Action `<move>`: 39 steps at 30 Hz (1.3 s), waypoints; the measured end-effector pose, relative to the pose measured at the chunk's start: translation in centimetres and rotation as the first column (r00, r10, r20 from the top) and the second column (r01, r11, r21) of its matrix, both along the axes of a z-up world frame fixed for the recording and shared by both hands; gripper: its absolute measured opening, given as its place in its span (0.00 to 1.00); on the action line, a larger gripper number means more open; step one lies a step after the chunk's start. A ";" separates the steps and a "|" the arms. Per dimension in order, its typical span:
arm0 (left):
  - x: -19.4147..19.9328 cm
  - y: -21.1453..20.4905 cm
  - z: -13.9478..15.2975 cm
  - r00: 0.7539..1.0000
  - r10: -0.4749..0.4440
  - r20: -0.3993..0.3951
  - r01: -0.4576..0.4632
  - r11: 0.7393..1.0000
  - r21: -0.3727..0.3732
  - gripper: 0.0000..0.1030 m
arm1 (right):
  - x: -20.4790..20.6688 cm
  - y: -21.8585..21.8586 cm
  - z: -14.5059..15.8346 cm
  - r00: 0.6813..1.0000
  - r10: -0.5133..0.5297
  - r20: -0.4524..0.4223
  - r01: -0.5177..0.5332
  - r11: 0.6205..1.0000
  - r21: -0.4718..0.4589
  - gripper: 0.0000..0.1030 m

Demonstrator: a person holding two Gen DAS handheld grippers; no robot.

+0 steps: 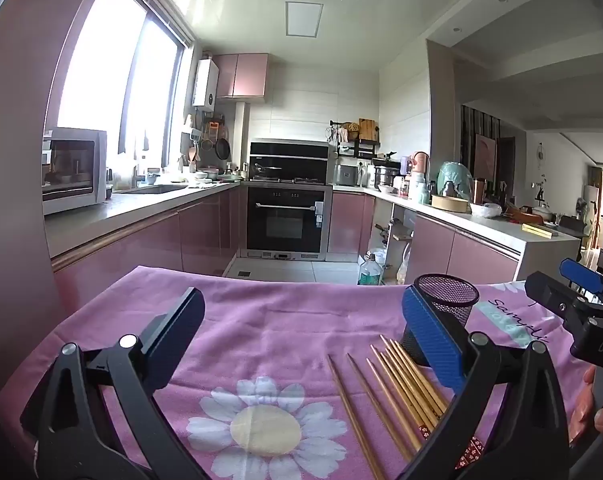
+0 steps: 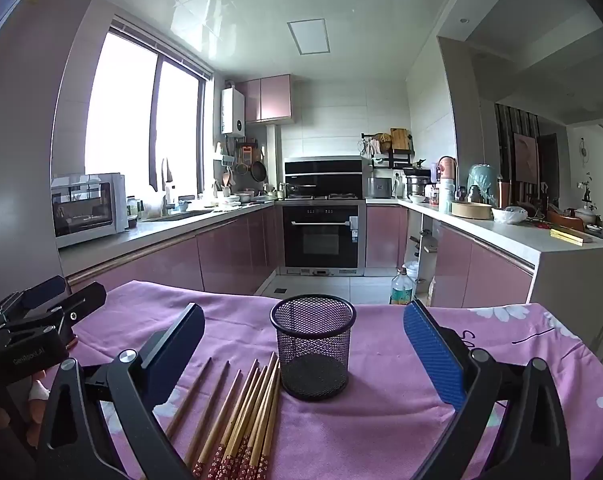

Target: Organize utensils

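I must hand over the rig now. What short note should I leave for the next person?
Left gripper: jaws wide open, holding nothing.
Right gripper: jaws wide open, holding nothing.
Brown wooden chopsticks with red patterned ends lie loose on the pink flowered cloth, just left of the black wire-mesh cup.
The cup stands upright and is empty.
Done: nothing yet.
Left: put every chopstick into the cup.

Wooden chopsticks (image 2: 237, 416) with red flowered ends lie loosely bunched on the pink cloth, just left of an upright, empty black mesh cup (image 2: 313, 346).
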State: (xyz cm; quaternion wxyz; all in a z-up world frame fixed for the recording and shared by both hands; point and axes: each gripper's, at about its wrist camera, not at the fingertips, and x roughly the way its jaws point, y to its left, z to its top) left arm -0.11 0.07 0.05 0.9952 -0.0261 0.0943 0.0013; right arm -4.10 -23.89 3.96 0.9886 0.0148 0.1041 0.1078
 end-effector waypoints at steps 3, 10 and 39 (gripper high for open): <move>0.0 0.0 0.1 1.000 -0.004 0.000 0.004 1.000 0.002 0.94 | 0.5 0.0 -0.1 1.000 0.002 -0.003 -0.002 1.000 0.003 0.93; 0.2 0.0 0.6 1.000 -0.001 0.007 0.001 1.000 0.011 0.94 | -0.4 0.0 0.1 1.000 -0.003 0.025 0.003 1.000 0.001 0.93; -0.7 -0.4 0.3 1.000 0.002 0.031 -0.002 1.000 0.009 0.94 | -0.9 0.0 0.2 0.998 -0.009 0.057 0.008 1.000 0.018 0.93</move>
